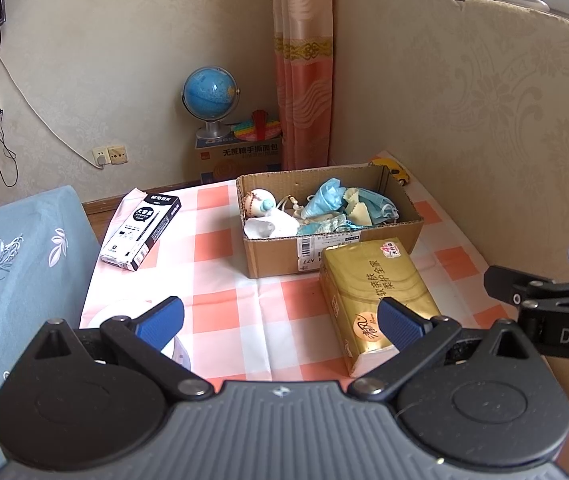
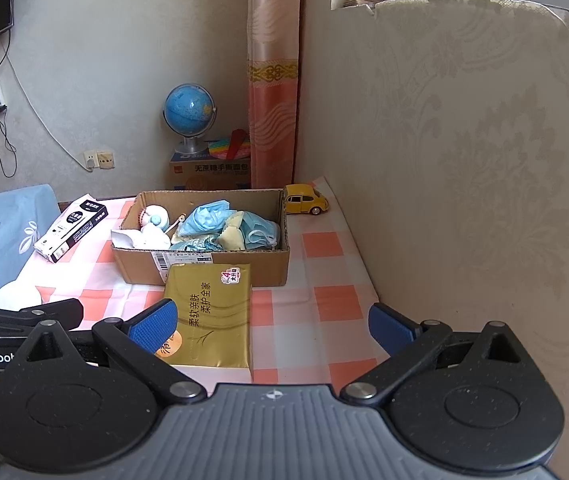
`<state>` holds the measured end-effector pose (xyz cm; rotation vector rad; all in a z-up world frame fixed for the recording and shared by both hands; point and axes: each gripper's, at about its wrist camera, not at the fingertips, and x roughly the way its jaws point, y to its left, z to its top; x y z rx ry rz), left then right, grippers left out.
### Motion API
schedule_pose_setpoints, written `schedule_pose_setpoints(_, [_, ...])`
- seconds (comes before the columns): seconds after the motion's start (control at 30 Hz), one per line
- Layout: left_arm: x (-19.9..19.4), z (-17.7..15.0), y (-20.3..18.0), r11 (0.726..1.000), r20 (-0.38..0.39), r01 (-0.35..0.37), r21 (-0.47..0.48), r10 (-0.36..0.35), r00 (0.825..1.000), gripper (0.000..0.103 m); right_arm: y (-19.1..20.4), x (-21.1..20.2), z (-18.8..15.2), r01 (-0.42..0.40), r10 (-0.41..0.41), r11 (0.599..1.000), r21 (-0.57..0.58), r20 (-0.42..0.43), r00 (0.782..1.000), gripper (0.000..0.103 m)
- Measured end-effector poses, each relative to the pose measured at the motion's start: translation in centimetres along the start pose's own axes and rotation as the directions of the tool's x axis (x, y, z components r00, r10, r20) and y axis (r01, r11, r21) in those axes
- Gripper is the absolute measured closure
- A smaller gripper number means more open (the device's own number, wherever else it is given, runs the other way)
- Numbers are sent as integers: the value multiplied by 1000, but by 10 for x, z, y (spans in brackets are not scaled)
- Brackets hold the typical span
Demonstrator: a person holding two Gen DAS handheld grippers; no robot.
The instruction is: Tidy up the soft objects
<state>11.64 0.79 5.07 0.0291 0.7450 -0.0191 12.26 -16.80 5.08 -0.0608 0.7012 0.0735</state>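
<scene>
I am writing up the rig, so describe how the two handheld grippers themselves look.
Both match. The left gripper has two blue ribbed finger pads on black linkage arms with silver pivot pins, round black housings at each side and a grey ridged body between them. The right gripper is built the same. White lettering marks each one's side, partly cut off. No cables, hands or sleeves show.

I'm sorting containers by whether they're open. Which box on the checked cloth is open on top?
The brown cardboard box, holding masks. The black-and-white carton lies closed.

The black left gripper with blue pads [image 1: 280, 320] and the matching black right gripper [image 2: 272, 326] hover side by side, jaws spread wide, empty.
</scene>
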Motion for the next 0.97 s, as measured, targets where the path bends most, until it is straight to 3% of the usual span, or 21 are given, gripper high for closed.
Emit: schedule_pose_setpoints(0.97, [-2,0,0,1000,-1,2,-3,-2,1000,1,-4,-3,-4,-6,6,1000,3,7,1000,0])
